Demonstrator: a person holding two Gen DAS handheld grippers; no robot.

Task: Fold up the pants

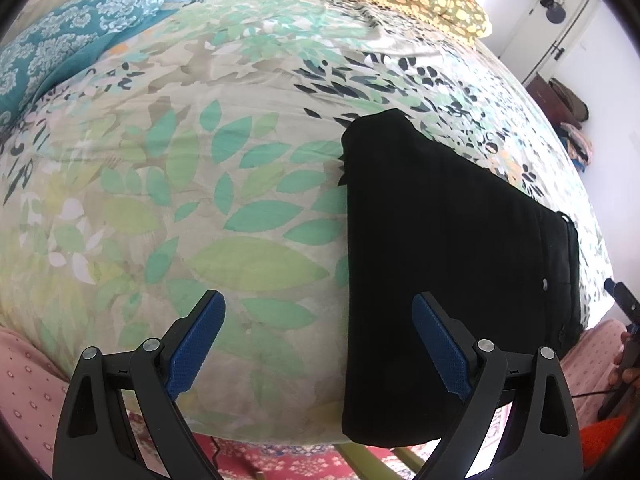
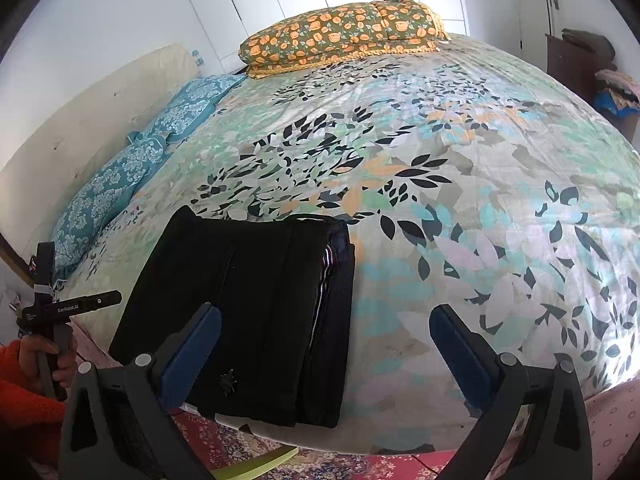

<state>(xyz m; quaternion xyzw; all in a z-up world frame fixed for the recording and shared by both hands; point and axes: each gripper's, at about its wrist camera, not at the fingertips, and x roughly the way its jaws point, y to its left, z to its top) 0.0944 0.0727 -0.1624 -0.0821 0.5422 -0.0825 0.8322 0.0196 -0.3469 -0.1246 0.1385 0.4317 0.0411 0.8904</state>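
Both tools hover above the near edge of the bed, and neither one touches cloth. The left gripper (image 1: 319,312) has its blue pads spread wide, released, with nothing between them; its right finger (image 1: 440,346) hangs over the near corner of the pants (image 1: 448,264). The right gripper (image 2: 325,326) is just as wide, jaws let go and holding nothing, its left finger (image 2: 192,354) above the garment's lower part.

The black pants (image 2: 248,312) lie folded into a thick rectangular stack on the leaf-print bedspread (image 2: 460,208), close to the bed's near edge, with striped inner layers showing along the stack's right side. A small button shows in the left view near the waistband.

In the right view, the person's left hand (image 2: 44,354) grips the other tool's handle at the frame's far left, sleeve in orange. Teal pillows (image 2: 120,176) and an orange-flowered folded quilt (image 2: 344,36) sit far back. The stack's black fabric hides most seams and detail.
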